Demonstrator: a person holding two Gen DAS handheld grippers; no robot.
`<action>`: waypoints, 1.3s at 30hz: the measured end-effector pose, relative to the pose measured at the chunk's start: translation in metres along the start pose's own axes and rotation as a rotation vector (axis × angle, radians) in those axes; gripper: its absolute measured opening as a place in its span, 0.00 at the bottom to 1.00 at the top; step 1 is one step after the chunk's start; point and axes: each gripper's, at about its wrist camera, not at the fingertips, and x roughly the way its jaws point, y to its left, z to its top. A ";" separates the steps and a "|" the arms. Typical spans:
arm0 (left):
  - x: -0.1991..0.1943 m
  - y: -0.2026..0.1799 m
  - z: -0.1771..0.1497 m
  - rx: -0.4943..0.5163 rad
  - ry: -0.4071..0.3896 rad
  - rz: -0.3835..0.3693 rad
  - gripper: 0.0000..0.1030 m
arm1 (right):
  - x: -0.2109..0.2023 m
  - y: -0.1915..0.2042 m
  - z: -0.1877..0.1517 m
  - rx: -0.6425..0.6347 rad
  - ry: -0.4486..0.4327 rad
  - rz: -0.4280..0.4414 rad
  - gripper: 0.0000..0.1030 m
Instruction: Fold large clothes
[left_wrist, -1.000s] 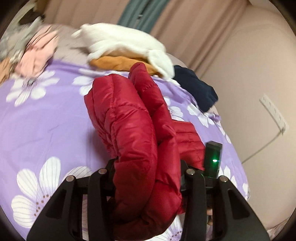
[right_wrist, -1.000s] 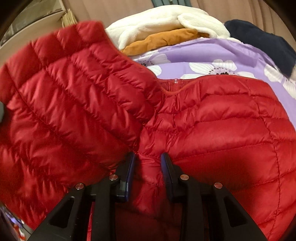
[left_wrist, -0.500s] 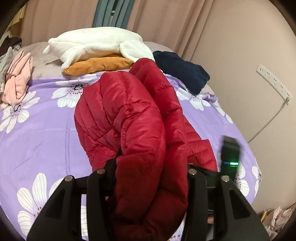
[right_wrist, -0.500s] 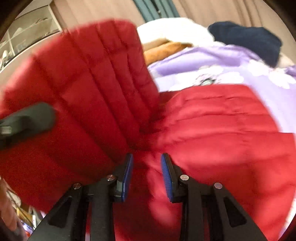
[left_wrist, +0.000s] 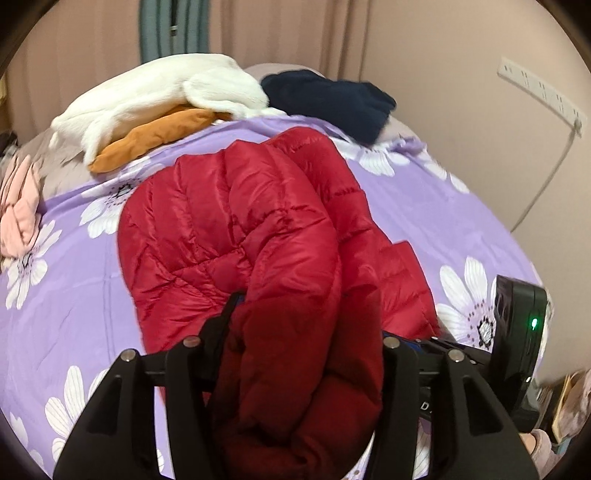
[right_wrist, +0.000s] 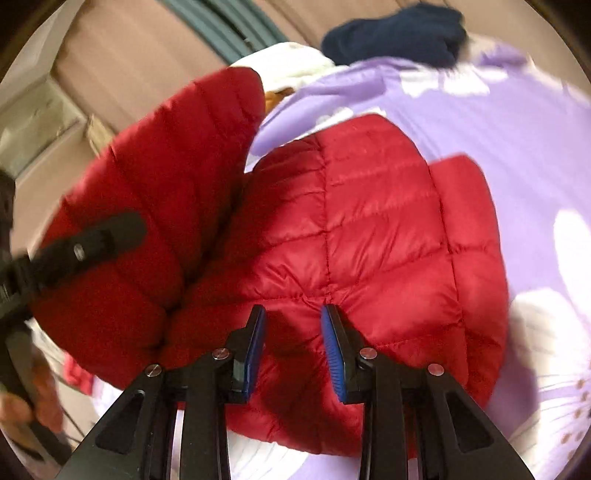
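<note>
A red quilted puffer jacket (left_wrist: 236, 229) lies on the purple flowered bedspread (left_wrist: 74, 280). My left gripper (left_wrist: 303, 354) is shut on a thick bunched fold of the jacket and holds that part raised. In the right wrist view the jacket (right_wrist: 373, 236) fills the middle, with one part lifted at left. My right gripper (right_wrist: 293, 332) has its blue pads (right_wrist: 334, 350) apart just above the jacket, with nothing between them. The left gripper (right_wrist: 92, 240) shows at the left edge of that view, and the right gripper's body (left_wrist: 521, 325) shows in the left wrist view.
At the head of the bed lie a white fluffy garment (left_wrist: 159, 96), an orange garment (left_wrist: 155, 136) under it and a dark navy garment (left_wrist: 332, 99). Pink clothes (left_wrist: 18, 210) lie at the left edge. A power strip (left_wrist: 539, 92) hangs on the right wall.
My right gripper has let go of the jacket and drawn back, its jaws now wider. The left gripper still holds its fold, and the jacket has come down toward the bed.
</note>
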 end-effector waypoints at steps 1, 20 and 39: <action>0.005 -0.004 -0.001 0.010 0.009 -0.007 0.56 | -0.003 -0.010 0.001 0.065 -0.003 0.054 0.31; 0.027 -0.032 -0.014 0.102 0.097 -0.286 0.96 | -0.014 -0.050 0.065 0.253 0.020 0.403 0.70; -0.025 -0.027 -0.006 0.073 0.024 -0.357 0.94 | -0.019 -0.035 0.056 0.050 -0.042 0.127 0.12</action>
